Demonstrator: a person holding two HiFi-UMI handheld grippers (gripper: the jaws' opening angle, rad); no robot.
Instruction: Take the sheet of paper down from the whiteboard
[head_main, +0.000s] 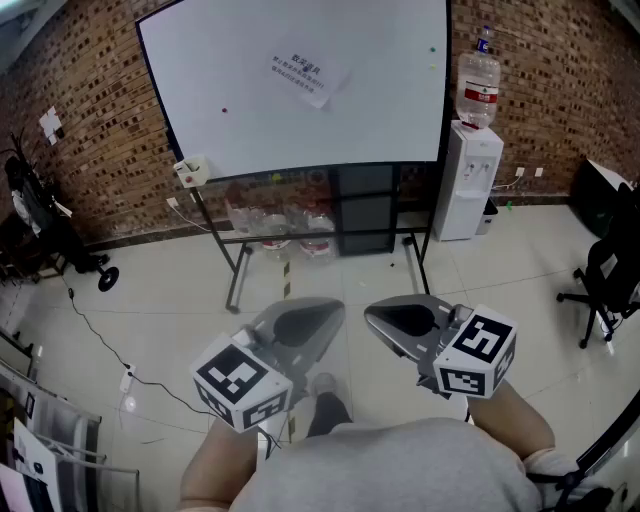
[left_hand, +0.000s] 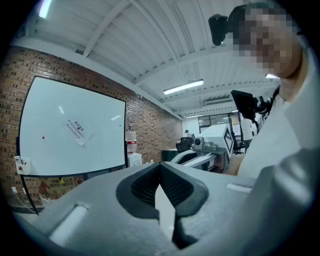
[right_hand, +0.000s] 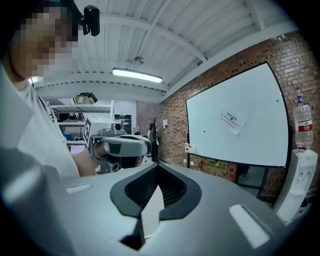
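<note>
A white sheet of paper (head_main: 311, 80) with printed lines hangs tilted near the top middle of the whiteboard (head_main: 260, 120), well ahead of me across the floor. It also shows in the left gripper view, paper (left_hand: 79, 131), and in the right gripper view, paper (right_hand: 233, 121). My left gripper (head_main: 325, 308) and right gripper (head_main: 380, 315) are held side by side at waist height, far short of the board. Both point roughly level toward it. The left gripper (left_hand: 160, 167) is shut and holds nothing. The right gripper (right_hand: 158, 167) is likewise shut and holds nothing.
The board stands on a wheeled metal frame (head_main: 238, 270) with water bottles (head_main: 280, 225) under it. A white box (head_main: 191, 170) hangs at its lower left corner. A water dispenser (head_main: 467, 180) stands to the right, an office chair (head_main: 610, 270) further right. A cable (head_main: 100, 340) runs over the floor at left.
</note>
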